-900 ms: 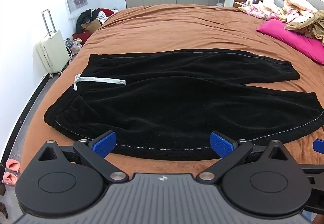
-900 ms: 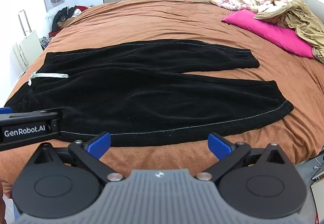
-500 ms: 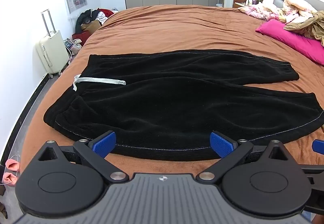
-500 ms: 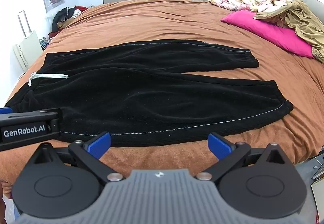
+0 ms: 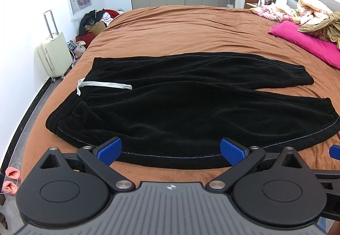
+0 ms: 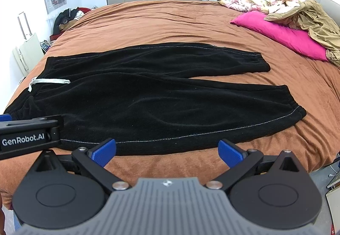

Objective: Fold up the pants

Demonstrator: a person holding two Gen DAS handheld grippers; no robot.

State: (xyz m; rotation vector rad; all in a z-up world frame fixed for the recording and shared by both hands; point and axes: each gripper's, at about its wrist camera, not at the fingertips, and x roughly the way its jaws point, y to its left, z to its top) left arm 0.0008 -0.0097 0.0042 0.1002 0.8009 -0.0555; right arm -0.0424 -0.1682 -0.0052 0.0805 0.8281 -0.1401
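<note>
Black fleece pants (image 5: pixel 180 105) (image 6: pixel 153 99) lie spread flat across a brown bed, waistband at the left with a white drawstring (image 5: pixel 102 85) (image 6: pixel 48 81), both legs running to the right. My left gripper (image 5: pixel 171 151) hovers wide open over the near side seam, close to the waist end, nothing between its blue pads. My right gripper (image 6: pixel 166 151) is open too, just short of the near seam at mid-leg, empty. The left gripper's body shows at the left edge of the right wrist view.
The brown bedspread (image 5: pixel 191 29) stretches far beyond the pants. A pink pillow (image 6: pixel 278 34) and a heap of clothes (image 6: pixel 314 16) lie at the right. A cream suitcase (image 5: pixel 55 52) stands on the floor at the left; pink slippers (image 5: pixel 10 179) lie near the bed's corner.
</note>
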